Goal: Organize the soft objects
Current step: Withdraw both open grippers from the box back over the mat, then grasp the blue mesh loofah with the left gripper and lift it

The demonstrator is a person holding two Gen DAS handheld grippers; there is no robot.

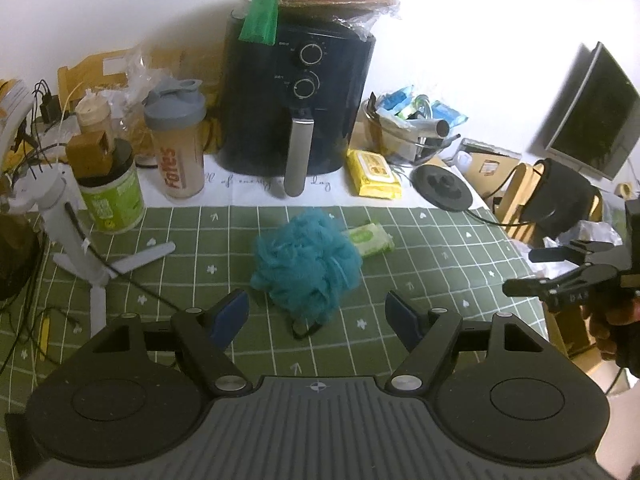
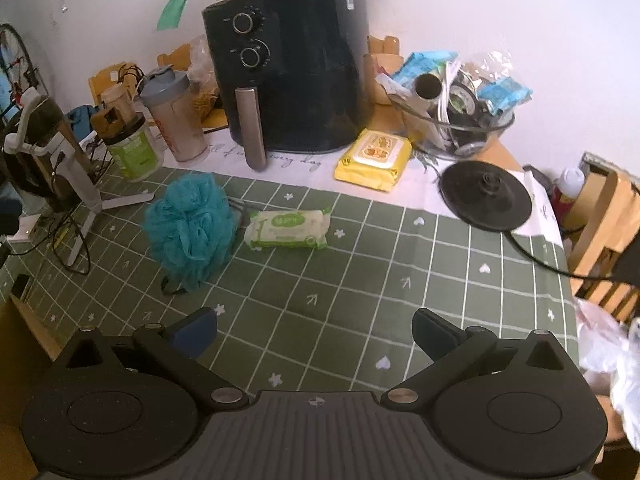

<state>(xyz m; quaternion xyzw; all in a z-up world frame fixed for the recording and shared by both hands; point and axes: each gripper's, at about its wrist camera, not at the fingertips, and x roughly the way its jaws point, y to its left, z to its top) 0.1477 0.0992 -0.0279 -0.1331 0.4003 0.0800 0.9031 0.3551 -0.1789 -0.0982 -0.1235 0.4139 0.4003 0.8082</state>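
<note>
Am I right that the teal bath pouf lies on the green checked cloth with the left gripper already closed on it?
Not quite: the left gripper is open and holds nothing, as the left wrist view shows. The teal bath pouf does lie on the green checked cloth.

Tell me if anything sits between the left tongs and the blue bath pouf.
Nothing visible does. The left tongs are open, with only bare green tablecloth before the blue bath pouf. The green wipes pack lies behind it.
</note>
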